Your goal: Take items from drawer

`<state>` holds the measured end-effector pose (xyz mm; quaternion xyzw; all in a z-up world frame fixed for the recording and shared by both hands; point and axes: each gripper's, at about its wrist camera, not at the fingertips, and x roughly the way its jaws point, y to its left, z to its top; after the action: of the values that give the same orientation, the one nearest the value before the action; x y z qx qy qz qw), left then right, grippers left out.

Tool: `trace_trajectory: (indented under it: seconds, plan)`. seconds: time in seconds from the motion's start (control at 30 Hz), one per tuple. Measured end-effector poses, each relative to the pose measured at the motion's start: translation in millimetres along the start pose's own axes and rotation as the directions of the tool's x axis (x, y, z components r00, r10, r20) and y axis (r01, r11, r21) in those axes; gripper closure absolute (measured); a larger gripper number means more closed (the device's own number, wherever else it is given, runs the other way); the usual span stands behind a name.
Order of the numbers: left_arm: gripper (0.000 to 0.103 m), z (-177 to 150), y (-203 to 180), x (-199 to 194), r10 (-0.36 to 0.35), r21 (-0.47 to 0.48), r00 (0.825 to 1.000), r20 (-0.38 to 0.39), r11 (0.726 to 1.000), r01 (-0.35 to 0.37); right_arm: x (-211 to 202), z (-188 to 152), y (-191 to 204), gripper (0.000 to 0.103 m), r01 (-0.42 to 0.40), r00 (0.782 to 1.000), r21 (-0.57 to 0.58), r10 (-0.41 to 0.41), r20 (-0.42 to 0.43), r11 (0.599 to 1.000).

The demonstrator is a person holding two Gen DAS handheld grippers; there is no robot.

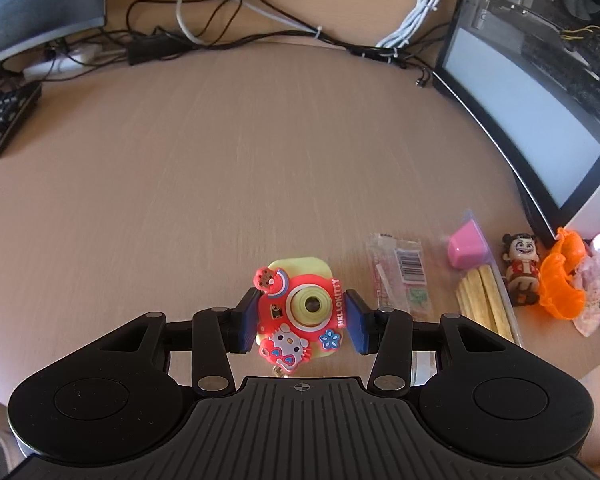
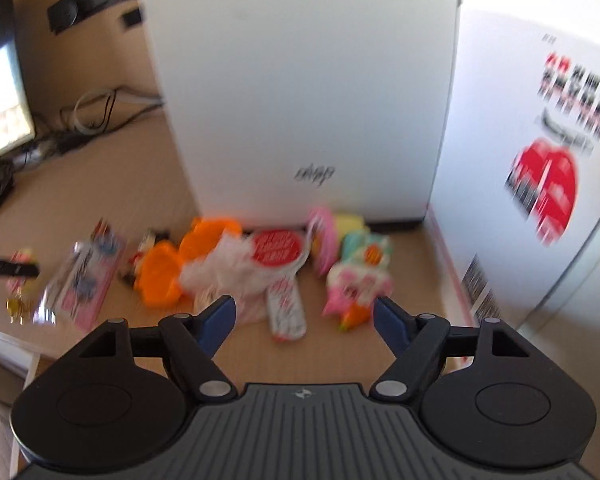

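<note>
- Left wrist view: my left gripper (image 1: pixel 302 316) is pinching a red Hello Kitty toy camera (image 1: pixel 300 312), one blue pad pressed on each side of it, over the wooden desk (image 1: pixel 220 160).
- The toy camera has a yellow-green lens ring and a pale yellow backing; it sits at the centre of my view, just ahead of the gripper body.
- At about 3 o'clock from the toy camera lies a clear barcoded packet (image 1: pixel 400 276), near but apart from it.
- Further along the same 3 o'clock line come a bag of pale sticks with a pink cap (image 1: pixel 476 280), a small grinning figurine (image 1: pixel 520 268), then an orange plastic shell (image 1: pixel 560 280) touching a pink-and-white bundle (image 1: pixel 596 284).
- At 1 o'clock stands a glass-sided computer case (image 1: pixel 540 80); at 12 o'clock a tangle of cables (image 1: pixel 260 36); at 10 o'clock a black keyboard (image 1: pixel 4 120).
- Right wrist view, blurred: my right gripper (image 2: pixel 304 320) has its tongs spread wide with nothing pressed between them.
- Between the tongs, at 12 o'clock, a narrow red-and-white packet (image 2: pixel 288 312) lies on the desk (image 2: pixel 100 184); no pad touches it.
- At 1 o'clock is a pink, white and mint toy (image 2: pixel 356 276); at 11 o'clock the orange shell (image 2: pixel 164 276) sits beside a white bundle with a round red label (image 2: pixel 274 250).
- At 9 o'clock lies a pink blister pack (image 2: pixel 84 280).
- A white computer tower (image 2: pixel 300 80) rises behind the pile at 12 o'clock; a white box with a red printed shape (image 2: pixel 540 160) stands at 2 o'clock.
</note>
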<state>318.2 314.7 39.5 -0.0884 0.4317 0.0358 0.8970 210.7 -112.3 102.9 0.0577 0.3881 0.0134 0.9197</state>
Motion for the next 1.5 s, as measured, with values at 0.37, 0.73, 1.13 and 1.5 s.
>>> trace_trajectory:
  seconds: [0.37, 0.73, 1.13, 1.5]
  plan:
    - [0.049, -7.2, -19.9, 12.6, -0.018, 0.097, 0.997, 0.076, 0.995, 0.011, 5.8, -18.4, -6.9, 0.026, -0.020, 0.996, 0.052, 0.015, 0.090, 0.998]
    - [0.018, -6.9, -36.9, 20.6, -0.034, 0.194, 0.998, 0.047, 0.981, 0.024, 49.6, -27.1, 3.1, 0.023, -0.035, 0.999, 0.030, 0.034, 0.029, 0.999]
    - [0.009, 0.9, -25.9, 25.0, -0.092, 0.097, 0.994, 0.056, 0.992, 0.086, 66.7, -27.3, 28.8, 0.000, -0.004, 1.000, -0.068, 0.004, -0.005, 0.998]
    - [0.018, 6.1, 7.5, -77.8, -0.056, -0.016, 0.955, 0.291, 0.998, 0.063, 72.5, -9.8, 34.7, 0.003, -0.117, 0.989, -0.065, 0.111, -0.097, 0.991]
